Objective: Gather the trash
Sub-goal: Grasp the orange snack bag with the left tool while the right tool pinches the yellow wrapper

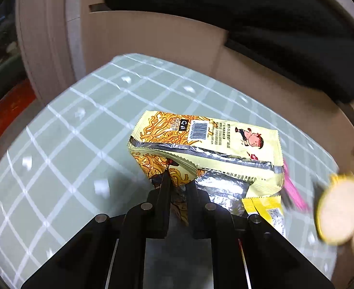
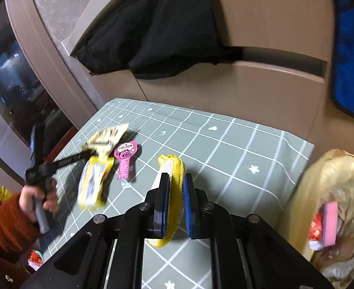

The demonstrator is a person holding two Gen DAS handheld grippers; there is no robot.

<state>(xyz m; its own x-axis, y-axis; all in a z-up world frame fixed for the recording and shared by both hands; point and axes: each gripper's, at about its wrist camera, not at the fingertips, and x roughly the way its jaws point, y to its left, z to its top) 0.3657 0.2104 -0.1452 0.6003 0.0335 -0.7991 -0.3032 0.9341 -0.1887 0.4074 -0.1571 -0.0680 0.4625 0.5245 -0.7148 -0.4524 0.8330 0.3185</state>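
Left tongs (image 1: 178, 180) pinching noodle wrapper (image 1: 206, 149), lengthwise rightward

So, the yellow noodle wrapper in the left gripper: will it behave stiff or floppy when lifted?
Probably floppy: the noodle wrapper is thin foil film, torn open and creased. It looks empty, so likely very light. The left gripper pinches only one corner, so the rest may sag or flutter.

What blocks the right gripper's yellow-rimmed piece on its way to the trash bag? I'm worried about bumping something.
Nothing visible. The right gripper holds the yellow-rimmed piece, and only bare green mat lies between it and the yellowish trash bag.
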